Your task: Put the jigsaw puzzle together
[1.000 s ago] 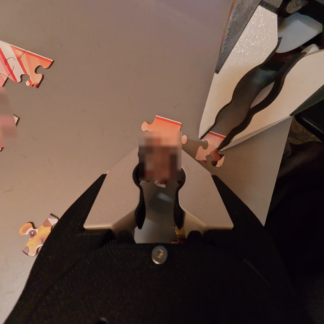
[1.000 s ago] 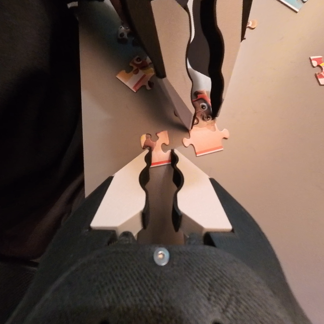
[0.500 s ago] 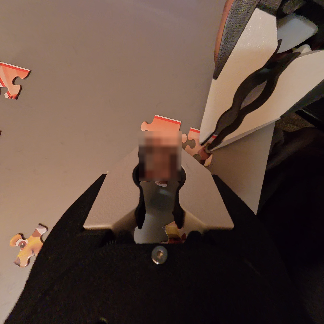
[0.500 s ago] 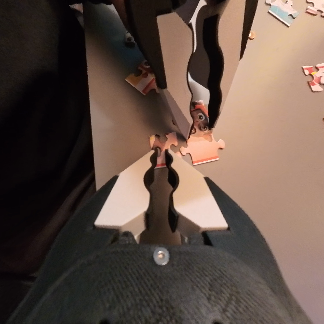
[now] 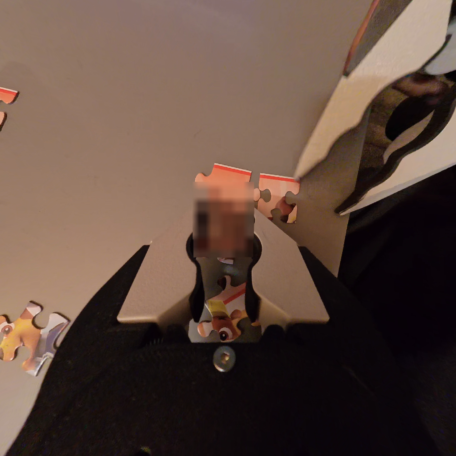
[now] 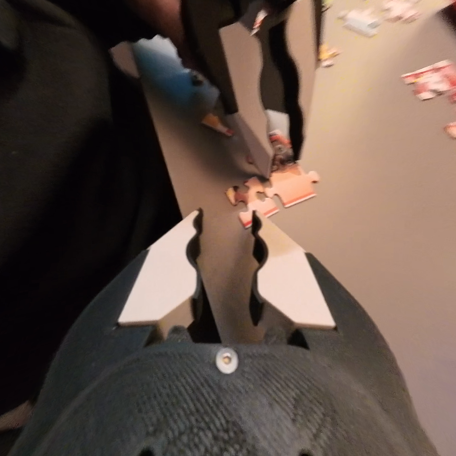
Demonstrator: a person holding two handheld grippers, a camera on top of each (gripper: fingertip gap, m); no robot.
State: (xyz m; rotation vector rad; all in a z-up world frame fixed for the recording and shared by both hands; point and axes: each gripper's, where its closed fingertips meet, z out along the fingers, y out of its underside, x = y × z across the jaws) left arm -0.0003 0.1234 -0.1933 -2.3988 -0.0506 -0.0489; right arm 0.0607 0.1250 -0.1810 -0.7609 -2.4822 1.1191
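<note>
right gripper (image 6: 225, 214) had spread wide and let go | its piece (image 5: 277, 197) lay at frame centre, nearly mated with left piece (image 5: 229, 176) | left gripper (image 5: 223, 237) clamped that one | risk: unlocked tab, any nudge may split the pair

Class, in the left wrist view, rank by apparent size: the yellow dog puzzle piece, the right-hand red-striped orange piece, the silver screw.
1. yellow dog puzzle piece, though it lies nearer the camera
2. orange piece, partly hidden
3. silver screw
</note>
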